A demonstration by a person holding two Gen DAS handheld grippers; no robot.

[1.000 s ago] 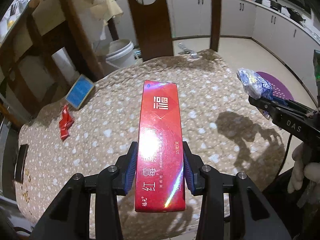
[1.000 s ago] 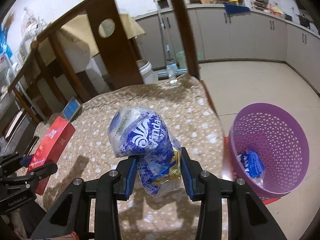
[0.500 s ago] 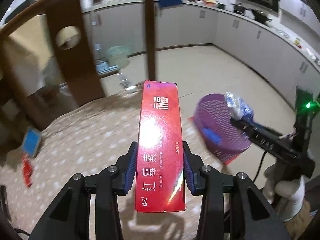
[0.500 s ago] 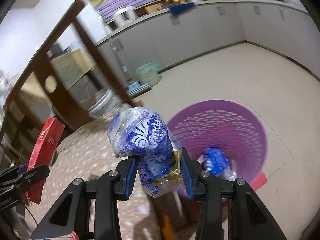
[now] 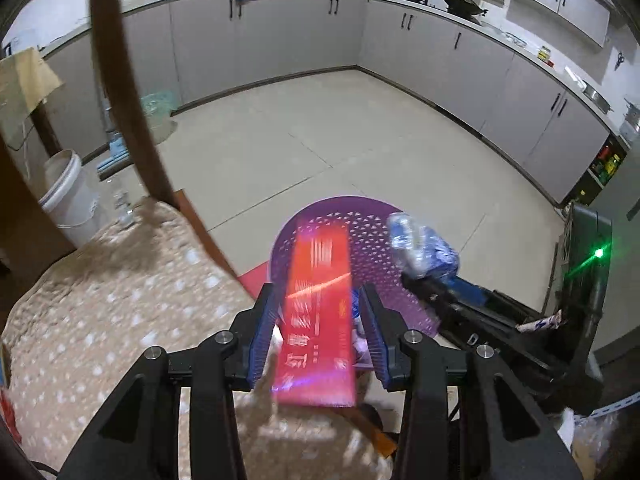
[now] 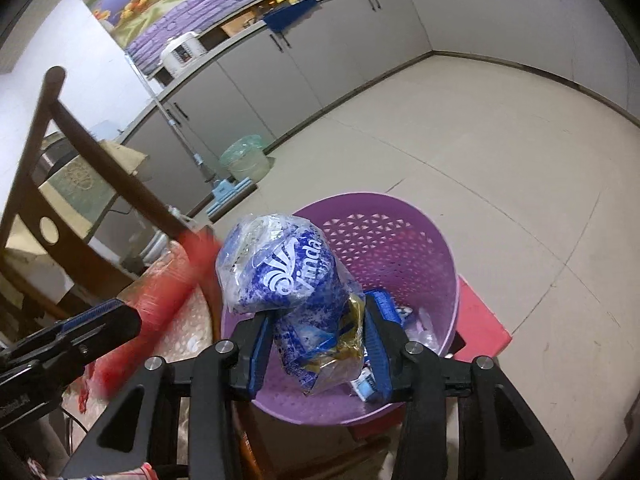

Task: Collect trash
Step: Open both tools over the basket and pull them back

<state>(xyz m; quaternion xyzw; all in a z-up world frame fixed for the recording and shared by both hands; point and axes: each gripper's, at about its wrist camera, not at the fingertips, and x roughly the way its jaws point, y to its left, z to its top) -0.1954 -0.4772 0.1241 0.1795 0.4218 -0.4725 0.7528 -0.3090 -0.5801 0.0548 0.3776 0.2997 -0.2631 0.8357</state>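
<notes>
My left gripper [image 5: 318, 336] has opened and the long red box [image 5: 318, 320] is blurred between its fingers, slipping toward the purple basket [image 5: 372, 216] below. The box also shows blurred in the right wrist view [image 6: 160, 300]. My right gripper [image 6: 318, 344] is shut on a crumpled blue and clear plastic wrapper [image 6: 288, 276] and holds it over the near rim of the basket [image 6: 432, 240]. It shows in the left wrist view [image 5: 424, 248] too. The basket holds blue packets [image 6: 388, 308].
The basket stands on a red stool [image 6: 480, 320] beside the table with a beige spotted cloth [image 5: 120, 300]. A dark chair back [image 5: 120, 80] rises at the left. A white bucket [image 5: 68, 196] and grey cabinets [image 5: 440, 56] stand beyond.
Both grippers swung right from the table to over the purple basket. The left gripper's jaws have widened and the red box is now sliding out, motion-blurred.
</notes>
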